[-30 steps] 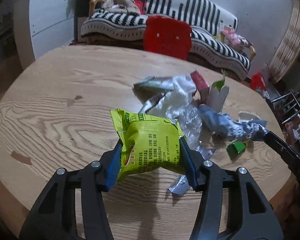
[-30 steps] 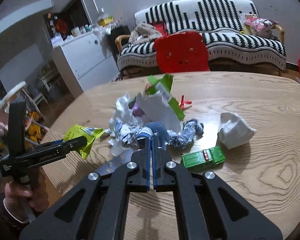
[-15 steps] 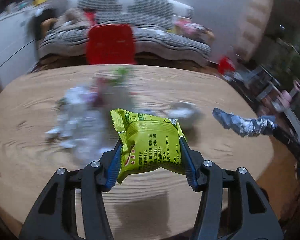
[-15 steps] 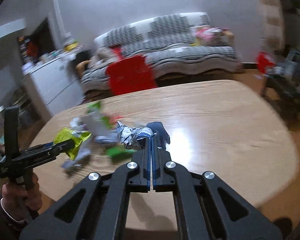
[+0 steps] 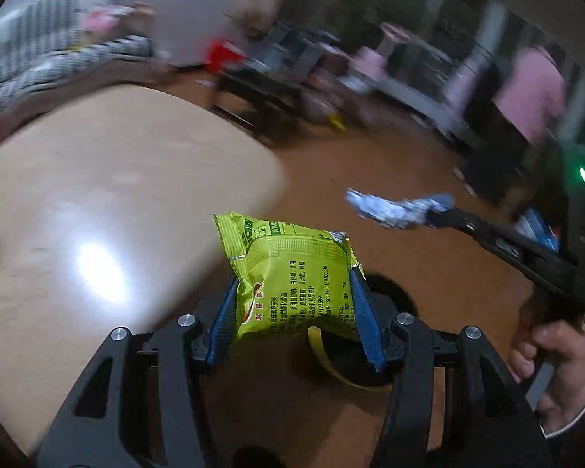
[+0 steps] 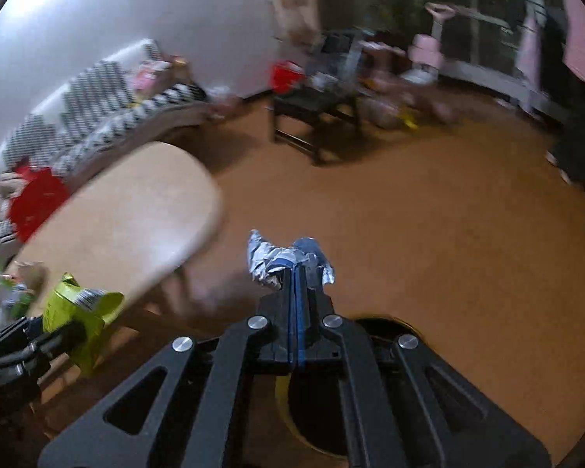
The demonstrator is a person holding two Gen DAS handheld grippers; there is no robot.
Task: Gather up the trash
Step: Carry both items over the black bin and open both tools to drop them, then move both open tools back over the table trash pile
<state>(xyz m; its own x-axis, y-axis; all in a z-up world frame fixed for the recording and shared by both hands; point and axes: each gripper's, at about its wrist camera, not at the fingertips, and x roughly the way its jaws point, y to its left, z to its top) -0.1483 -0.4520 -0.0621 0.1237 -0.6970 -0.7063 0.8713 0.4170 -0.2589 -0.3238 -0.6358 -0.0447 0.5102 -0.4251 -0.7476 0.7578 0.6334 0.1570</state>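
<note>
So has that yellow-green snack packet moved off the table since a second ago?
Yes. The snack packet, clamped in the left gripper, has swung off the table and now hangs over the floor.

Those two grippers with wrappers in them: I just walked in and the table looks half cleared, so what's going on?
A person is collecting trash with a gripper in each hand. The left gripper is shut on a yellow-green snack packet; the right gripper is shut on a crumpled foil wrapper. Both are held out past the edge of the wooden table, over the floor, above a dark round bin showing beneath them. Nothing has been dropped yet.
</note>
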